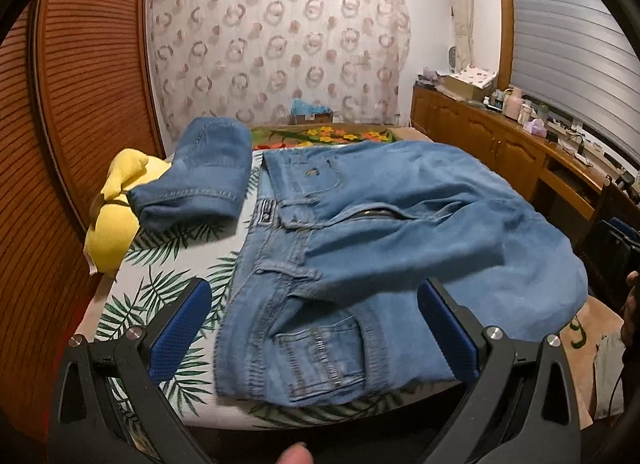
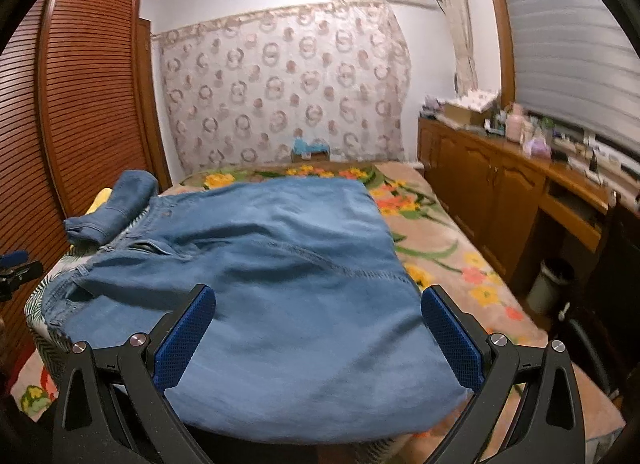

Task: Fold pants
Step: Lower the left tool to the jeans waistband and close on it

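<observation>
Left wrist view: soft, faded blue denim pants [image 1: 380, 244] lie folded on the leaf-print sheet [image 1: 180, 264], stitched waistband and pocket seams right between your fingers. Your left gripper [image 1: 314, 328] is spread wide, its knurled blue pads [image 1: 180, 328] holding nothing, hovering over the waistband. Beyond the left finger sits a second folded pair of jeans [image 1: 200, 176] against a yellow pillow [image 1: 116, 216]. Your right gripper [image 2: 318, 332] is equally wide, empty, the smooth denim slab spanning its fingers above the floral blanket [image 2: 460, 256].
</observation>
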`<move>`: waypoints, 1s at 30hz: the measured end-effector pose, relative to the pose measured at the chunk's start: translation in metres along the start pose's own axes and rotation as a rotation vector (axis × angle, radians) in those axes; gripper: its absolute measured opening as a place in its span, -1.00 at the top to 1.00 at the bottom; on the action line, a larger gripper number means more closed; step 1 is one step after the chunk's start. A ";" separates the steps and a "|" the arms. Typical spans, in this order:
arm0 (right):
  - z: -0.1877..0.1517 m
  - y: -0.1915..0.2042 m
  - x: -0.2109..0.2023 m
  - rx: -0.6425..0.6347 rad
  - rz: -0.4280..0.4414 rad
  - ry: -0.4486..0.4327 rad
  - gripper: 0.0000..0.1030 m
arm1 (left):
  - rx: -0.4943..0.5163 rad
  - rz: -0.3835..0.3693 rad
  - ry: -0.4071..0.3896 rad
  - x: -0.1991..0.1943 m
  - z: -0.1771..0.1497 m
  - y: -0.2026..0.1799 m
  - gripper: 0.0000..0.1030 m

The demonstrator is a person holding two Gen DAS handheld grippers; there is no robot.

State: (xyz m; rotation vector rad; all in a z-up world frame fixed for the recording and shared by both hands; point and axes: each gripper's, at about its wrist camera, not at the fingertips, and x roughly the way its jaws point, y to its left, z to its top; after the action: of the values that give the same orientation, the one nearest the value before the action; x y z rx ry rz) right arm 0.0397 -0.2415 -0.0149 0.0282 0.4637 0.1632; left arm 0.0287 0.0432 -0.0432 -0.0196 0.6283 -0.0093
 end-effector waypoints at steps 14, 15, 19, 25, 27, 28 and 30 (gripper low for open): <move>0.011 0.015 -0.008 0.020 -0.063 0.069 -0.99 | -0.070 -0.064 0.110 0.024 -0.042 0.060 -0.42; 0.011 0.016 -0.008 0.019 -0.062 0.072 -0.99 | -0.075 -0.064 0.120 0.026 -0.046 0.062 -0.38; 0.012 0.012 -0.008 0.018 -0.055 0.088 -0.99 | -0.081 -0.050 0.176 0.036 -0.063 0.068 -0.27; 0.019 -0.002 0.001 0.051 -0.022 0.141 -0.99 | -0.072 -0.065 0.196 0.043 -0.066 0.067 -0.08; 0.022 -0.007 0.002 0.058 -0.021 0.147 -0.99 | -0.069 -0.100 0.197 0.043 -0.065 0.065 0.17; 0.023 -0.008 0.002 0.057 -0.024 0.149 -0.99 | -0.063 -0.101 0.196 0.042 -0.065 0.064 0.28; 0.023 -0.014 0.004 0.061 -0.023 0.151 -0.99 | -0.043 -0.108 0.189 0.039 -0.063 0.059 0.45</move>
State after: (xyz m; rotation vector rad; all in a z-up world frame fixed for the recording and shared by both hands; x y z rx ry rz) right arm 0.0560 -0.2541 0.0028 0.0703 0.6189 0.1290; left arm 0.0237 0.1008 -0.1186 -0.0956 0.8159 -0.1030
